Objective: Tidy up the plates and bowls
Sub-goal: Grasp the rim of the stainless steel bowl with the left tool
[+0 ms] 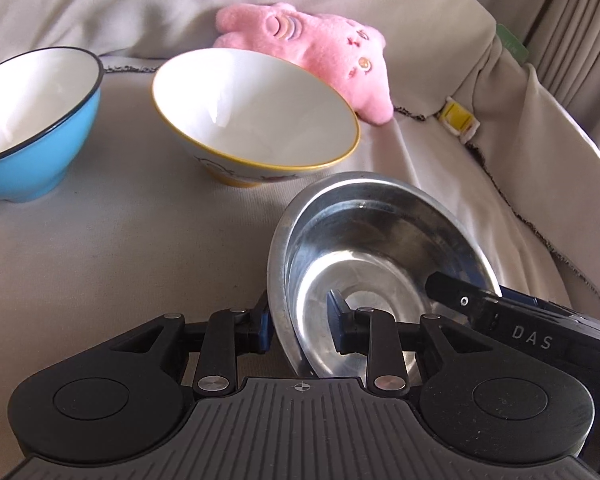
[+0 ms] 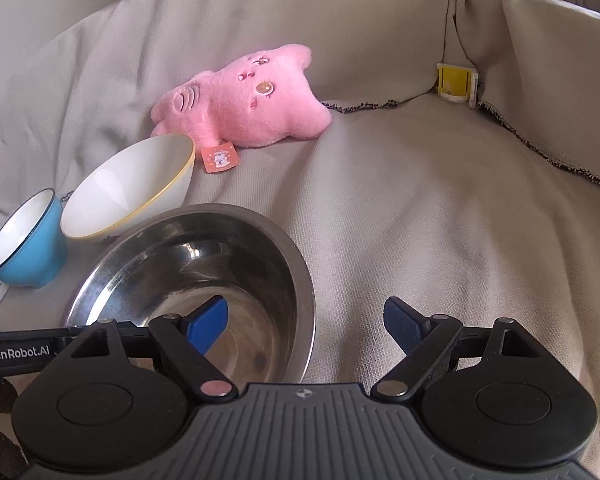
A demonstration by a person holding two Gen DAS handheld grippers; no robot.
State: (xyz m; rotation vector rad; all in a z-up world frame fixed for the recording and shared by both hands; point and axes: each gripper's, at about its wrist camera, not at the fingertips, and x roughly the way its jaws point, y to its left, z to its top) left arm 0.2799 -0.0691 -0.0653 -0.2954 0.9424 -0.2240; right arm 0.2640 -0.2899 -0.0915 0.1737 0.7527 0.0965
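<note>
Left gripper [image 1: 300,326] straddles near rim of steel bowl [image 1: 380,248], one finger outside, one inside; contact with the wall not certain, cannot tell if clenched. Bowl mouth up, tilted. Right gripper [image 2: 306,322] spread wide, holding nothing, left finger over the steel bowl's [image 2: 204,264] interior, right finger over bare sofa cover [image 2: 420,220]. Beyond: yellow-rimmed bowl [image 1: 256,108] tipped, mouth toward tool; blue bowl [image 1: 32,120] further left, apart. Pink plush [image 1: 320,52] farthest, against backrest. Open cloth ahead-right.

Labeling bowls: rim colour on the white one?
Yellow rim on the white bowl, clearest in the left wrist view.
</note>
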